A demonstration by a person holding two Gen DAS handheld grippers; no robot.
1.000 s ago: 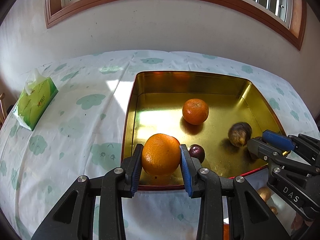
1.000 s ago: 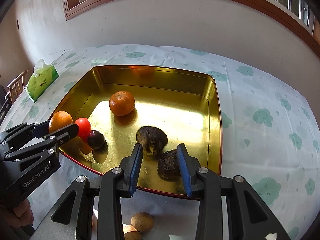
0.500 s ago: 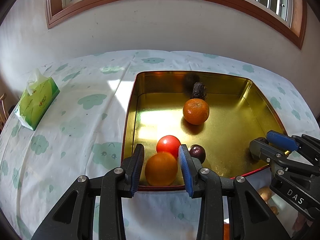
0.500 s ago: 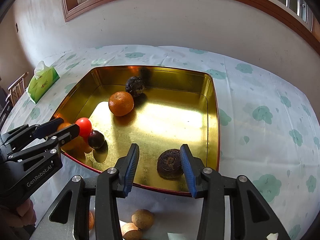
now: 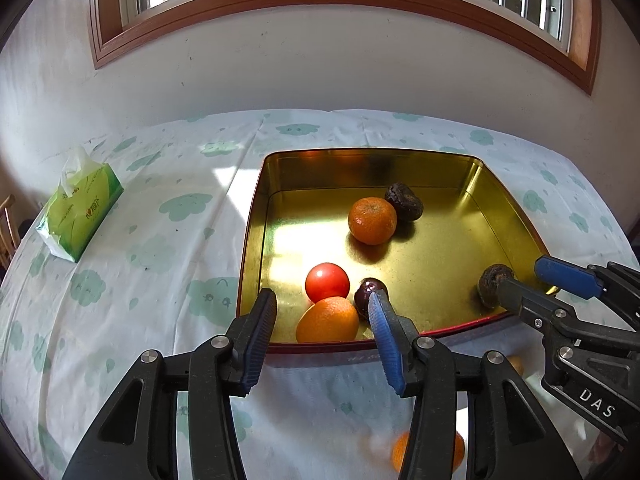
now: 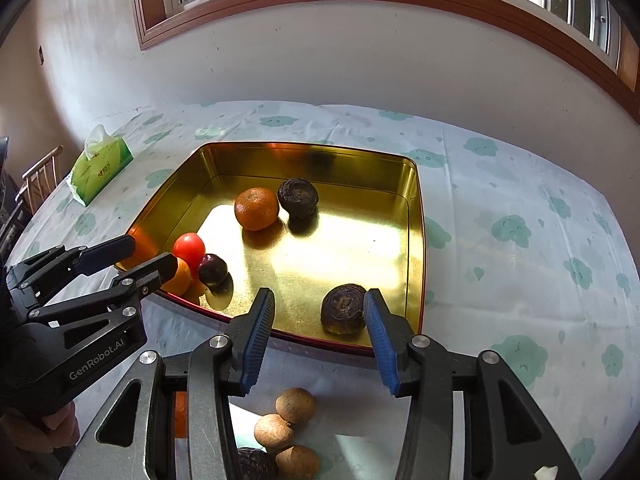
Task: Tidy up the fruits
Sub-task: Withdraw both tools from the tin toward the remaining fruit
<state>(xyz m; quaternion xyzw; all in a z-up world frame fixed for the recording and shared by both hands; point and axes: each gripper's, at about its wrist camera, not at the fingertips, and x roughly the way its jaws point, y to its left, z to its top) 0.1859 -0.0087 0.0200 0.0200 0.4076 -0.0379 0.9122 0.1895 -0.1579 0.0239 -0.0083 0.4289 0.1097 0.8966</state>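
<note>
A gold tin tray (image 5: 249, 240) (image 6: 417, 240) holds several fruits. An orange (image 5: 328, 320) lies at its front edge between the fingers of my left gripper (image 5: 322, 300) (image 6: 150, 252), whose jaws are opening, pads clear of it. Behind it sit a red tomato (image 5: 327, 281) (image 6: 189, 246) and a dark plum (image 5: 366, 290) (image 6: 213, 269). A mandarin (image 5: 372, 220) (image 6: 257, 208) and a dark wrinkled fruit (image 5: 404, 202) (image 6: 298, 197) lie further back. My right gripper (image 6: 318, 298) (image 5: 520, 276) is opening over a second dark wrinkled fruit (image 6: 344, 309) (image 5: 489, 286), which rests in the tray beside the right finger.
A green tissue pack (image 5: 78, 216) (image 6: 100, 172) lies on the patterned cloth at the left. Below the right gripper, three brown round fruits (image 6: 294, 404) and a dark fruit (image 6: 252, 465) lie in front of the tray. Another orange (image 5: 400, 451) shows under the left gripper. A wooden chair (image 6: 40, 176) stands far left.
The left gripper let go of the orange, which dropped into the tray's front. The right gripper widened off its dark fruit and drew back a little. The other dark fruit rolled back to the mandarin.
</note>
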